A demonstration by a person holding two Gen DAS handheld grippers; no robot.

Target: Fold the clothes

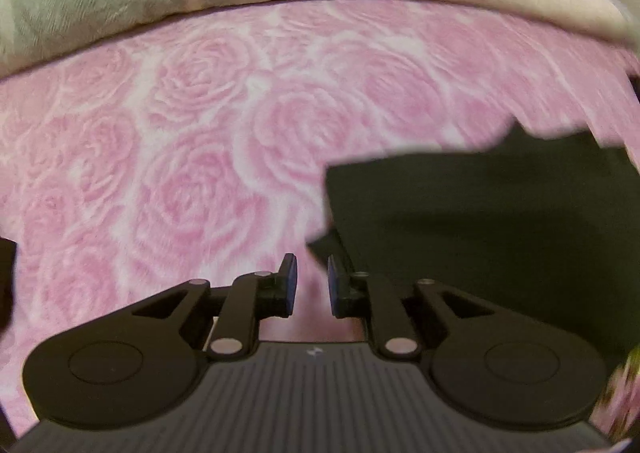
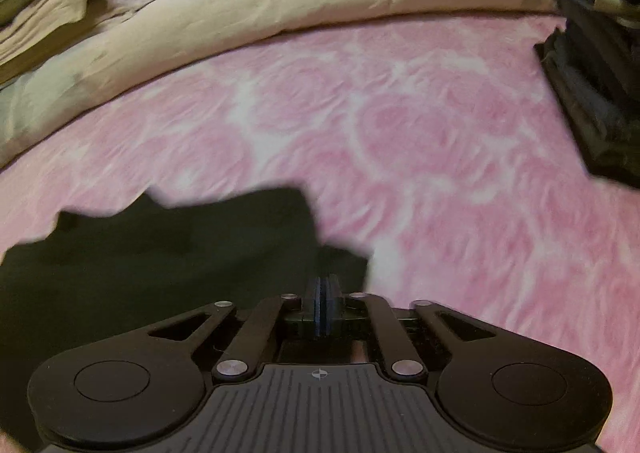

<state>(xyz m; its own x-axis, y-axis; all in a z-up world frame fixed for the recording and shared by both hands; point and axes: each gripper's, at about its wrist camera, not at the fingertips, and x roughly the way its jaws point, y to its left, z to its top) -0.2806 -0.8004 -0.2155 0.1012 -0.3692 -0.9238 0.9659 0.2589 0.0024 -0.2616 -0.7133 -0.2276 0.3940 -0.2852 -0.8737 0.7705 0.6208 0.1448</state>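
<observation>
Right wrist: right gripper [image 2: 322, 295] together (left gripper [image 1: 312, 285] apart); dark garment [image 2: 160, 253] beside.

1. Both handheld rigs look identical: the matte black plastic left gripper [image 1: 312, 285] and the matching black right gripper [image 2: 323, 301].
2. Each has two round disc-shaped hubs, slotted linkage arms and silver rivet pins.
3. Finger pads have blue edges.
4. The ribbed grey base plate carries a small crosshair mark.

Soft, even light fills both pictures. Everything past the grippers is smeared and blurry, and the round edges bend.
</observation>
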